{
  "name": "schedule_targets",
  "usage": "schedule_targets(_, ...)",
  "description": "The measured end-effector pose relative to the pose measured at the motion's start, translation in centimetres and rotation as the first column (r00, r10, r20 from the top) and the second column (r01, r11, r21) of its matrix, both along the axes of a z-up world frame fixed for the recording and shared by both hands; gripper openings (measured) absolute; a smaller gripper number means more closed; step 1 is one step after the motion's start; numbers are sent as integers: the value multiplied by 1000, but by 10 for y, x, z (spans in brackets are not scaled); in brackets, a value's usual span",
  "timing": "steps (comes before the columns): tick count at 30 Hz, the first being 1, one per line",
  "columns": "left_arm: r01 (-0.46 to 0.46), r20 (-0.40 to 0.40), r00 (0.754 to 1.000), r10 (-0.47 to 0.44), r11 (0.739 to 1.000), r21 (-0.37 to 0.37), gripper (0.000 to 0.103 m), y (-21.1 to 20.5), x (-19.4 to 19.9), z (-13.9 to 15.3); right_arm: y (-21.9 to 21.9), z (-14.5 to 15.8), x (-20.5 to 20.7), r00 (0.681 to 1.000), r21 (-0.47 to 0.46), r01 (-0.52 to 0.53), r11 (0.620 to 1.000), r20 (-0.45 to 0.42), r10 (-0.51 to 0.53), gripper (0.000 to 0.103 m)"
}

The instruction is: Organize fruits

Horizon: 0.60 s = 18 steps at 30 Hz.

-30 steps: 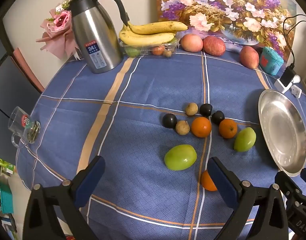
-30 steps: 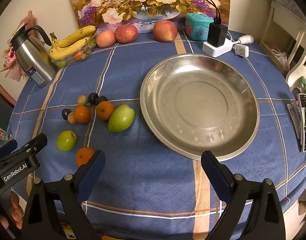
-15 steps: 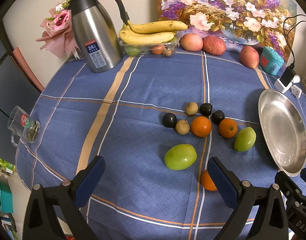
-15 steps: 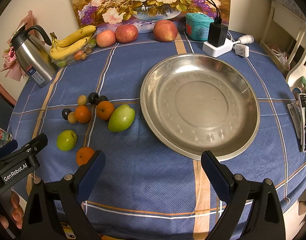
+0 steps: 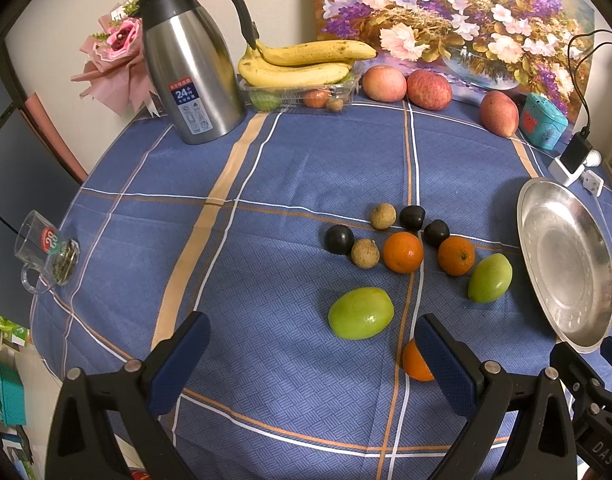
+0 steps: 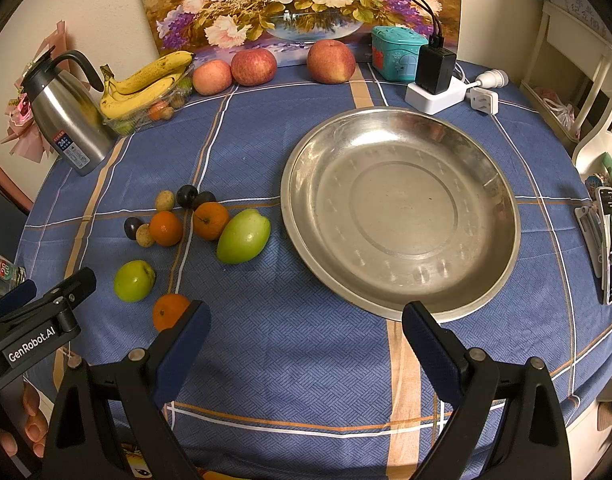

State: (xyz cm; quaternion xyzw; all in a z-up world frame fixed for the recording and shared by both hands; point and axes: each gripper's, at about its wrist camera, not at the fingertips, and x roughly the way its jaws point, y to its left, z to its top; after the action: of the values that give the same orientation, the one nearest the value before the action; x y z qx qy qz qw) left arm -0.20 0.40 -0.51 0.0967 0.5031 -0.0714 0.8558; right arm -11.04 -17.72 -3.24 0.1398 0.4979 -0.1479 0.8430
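Fruits sit loose on the blue tablecloth [image 6: 326,344], left of the steel plate [image 6: 306,216]: green mango [image 6: 243,236], oranges [image 6: 210,220], dark plums [image 6: 186,196]. Left gripper [image 5: 312,354] and right gripper [image 6: 306,338] both wide, holding nothing.

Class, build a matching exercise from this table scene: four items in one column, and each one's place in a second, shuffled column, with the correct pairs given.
Items
1. bananas
2. steel plate
3. glass mug
4. steel jug

Places
A. at the table's left edge, lying tipped on its side
B. on top of a clear plastic tray
C. in front of the right gripper, with nothing in it
D. beside the pink bouquet

Pairs: 1-B, 2-C, 3-A, 4-D
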Motion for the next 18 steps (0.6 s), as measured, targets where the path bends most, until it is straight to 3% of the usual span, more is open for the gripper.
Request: schedule_targets(18, -3, -17, 1000, 3, 1000, -10, 103, 2, 4, 3, 0, 0, 0, 1000, 0, 0, 1000, 0, 0, 96)
